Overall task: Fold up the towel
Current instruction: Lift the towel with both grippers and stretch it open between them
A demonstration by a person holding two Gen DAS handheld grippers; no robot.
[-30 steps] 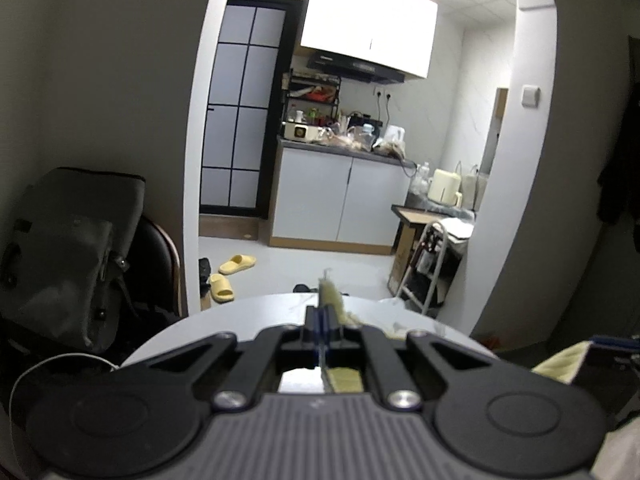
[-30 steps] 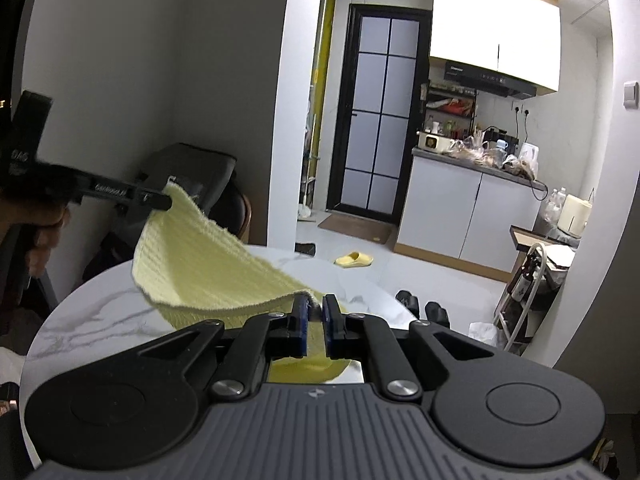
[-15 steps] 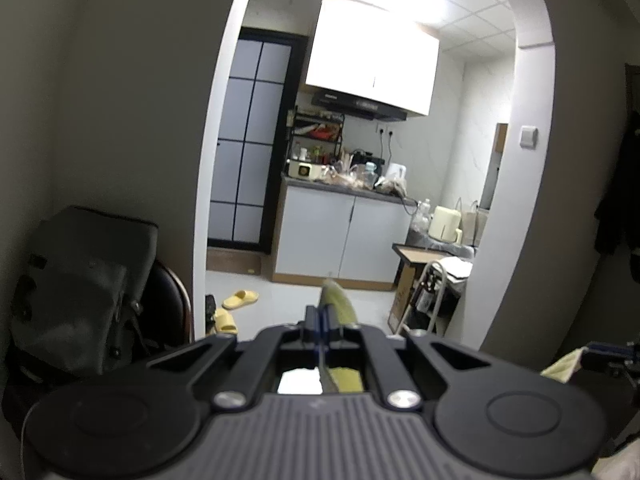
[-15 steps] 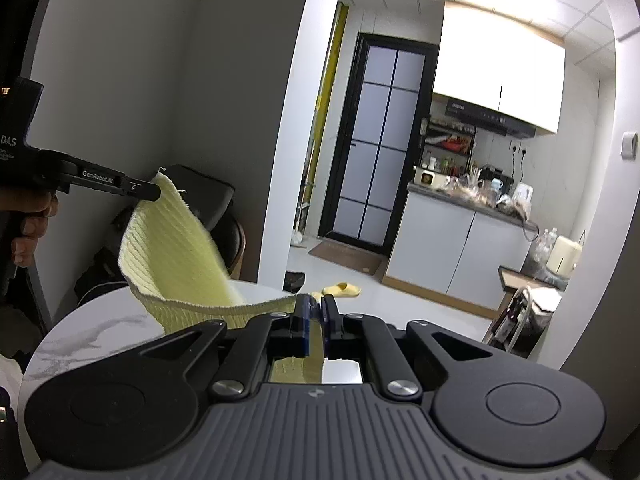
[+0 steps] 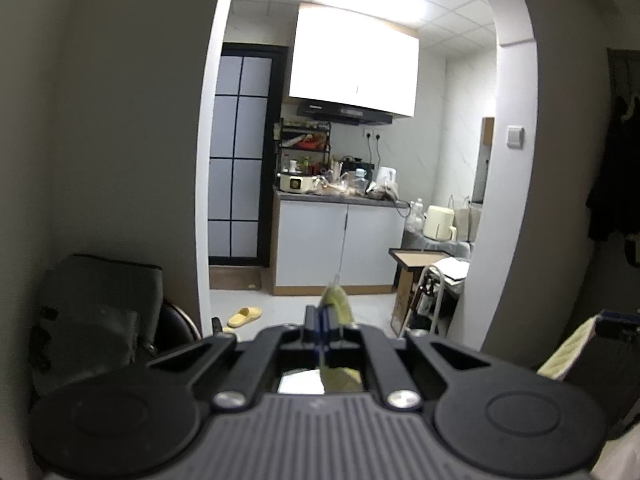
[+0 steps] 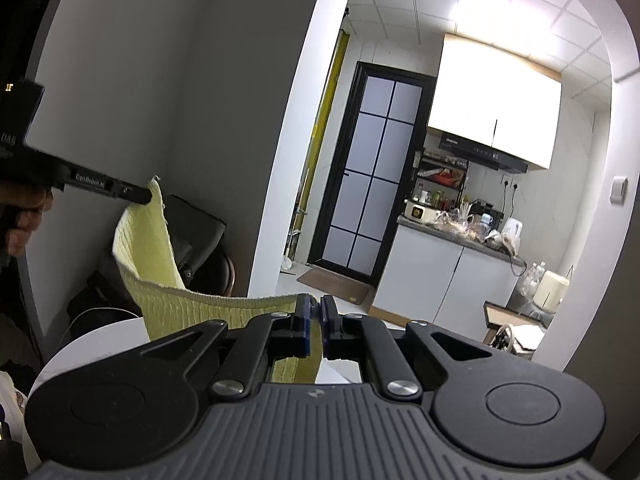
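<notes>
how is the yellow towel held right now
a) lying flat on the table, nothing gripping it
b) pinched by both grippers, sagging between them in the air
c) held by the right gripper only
b: the left gripper and right gripper each clamp an end of the yellow towel, which droops between them.

Towel lifted higher off the tabletop

Over the last second both grippers have risen: the tabletop that filled the foreground of the left wrist view is gone from it, and in the right wrist view only a sliver of tabletop (image 6: 100, 344) remains at lower left. The towel (image 6: 152, 264), earlier sagging in a shallow arc near the surface, now hangs steeper from the left gripper (image 6: 148, 197), with the right gripper (image 6: 314, 320) raised alongside.
</notes>
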